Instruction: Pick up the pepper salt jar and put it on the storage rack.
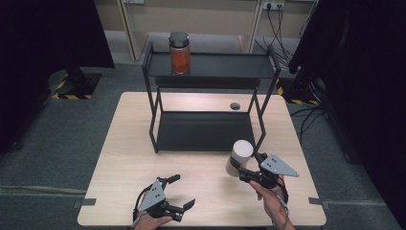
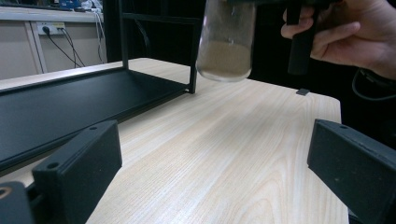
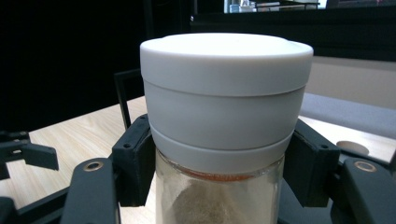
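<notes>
Grey carpet surrounds a light wooden table [image 1: 143, 158] that carries a black two-tier shelf rack [image 1: 206, 130] at its far half. On the rack's upper shelf, left of centre, stands a jar of orange-red contents [image 1: 180, 53] with a dark lid.

The right gripper [image 1: 252, 165] is clamped on a glass jar with a white lid [image 1: 239, 156], one jaw on each side just below the lid. The jar is held tilted off the table, just in front of the rack's right front leg. It contains a tan powder; whether the base clears the table completely is hard to judge from above, though the left gripper view shows it raised.

The left gripper [image 1: 183, 190] rests near the table's front edge, jaws spread wide and empty, well apart from the jar.
</notes>
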Available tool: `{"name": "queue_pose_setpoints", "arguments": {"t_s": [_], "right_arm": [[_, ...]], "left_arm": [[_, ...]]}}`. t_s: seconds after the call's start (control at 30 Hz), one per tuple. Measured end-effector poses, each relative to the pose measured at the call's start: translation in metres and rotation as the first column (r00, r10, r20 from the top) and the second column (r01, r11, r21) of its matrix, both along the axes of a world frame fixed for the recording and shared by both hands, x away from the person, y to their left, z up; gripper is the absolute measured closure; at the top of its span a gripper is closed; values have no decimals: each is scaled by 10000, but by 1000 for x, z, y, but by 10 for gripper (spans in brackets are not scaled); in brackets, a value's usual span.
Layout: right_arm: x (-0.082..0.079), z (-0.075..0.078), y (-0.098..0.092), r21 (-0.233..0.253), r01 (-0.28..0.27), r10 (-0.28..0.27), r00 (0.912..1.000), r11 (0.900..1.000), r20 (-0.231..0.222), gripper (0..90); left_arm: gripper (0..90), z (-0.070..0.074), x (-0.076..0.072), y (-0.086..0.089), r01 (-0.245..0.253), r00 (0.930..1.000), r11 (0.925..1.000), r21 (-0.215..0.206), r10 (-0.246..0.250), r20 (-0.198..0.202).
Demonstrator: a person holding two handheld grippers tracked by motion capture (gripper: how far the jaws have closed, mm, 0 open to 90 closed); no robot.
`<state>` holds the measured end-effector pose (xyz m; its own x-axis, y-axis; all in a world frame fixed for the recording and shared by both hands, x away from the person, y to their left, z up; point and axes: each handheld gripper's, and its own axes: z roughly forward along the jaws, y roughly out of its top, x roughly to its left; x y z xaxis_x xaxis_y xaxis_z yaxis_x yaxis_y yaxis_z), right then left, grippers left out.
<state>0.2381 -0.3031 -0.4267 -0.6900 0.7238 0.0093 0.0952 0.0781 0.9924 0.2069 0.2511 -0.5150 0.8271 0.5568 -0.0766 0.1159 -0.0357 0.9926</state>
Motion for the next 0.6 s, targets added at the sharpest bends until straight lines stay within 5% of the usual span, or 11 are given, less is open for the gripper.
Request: {"name": "queue_pose_setpoints", "arguments": {"t_s": [0.6], "right_arm": [[13, 43, 4, 106, -262, 260, 9995, 9996, 202, 354]], "left_arm": [[26, 0, 0, 0, 7, 10000, 10000, 4, -7, 1]]}}
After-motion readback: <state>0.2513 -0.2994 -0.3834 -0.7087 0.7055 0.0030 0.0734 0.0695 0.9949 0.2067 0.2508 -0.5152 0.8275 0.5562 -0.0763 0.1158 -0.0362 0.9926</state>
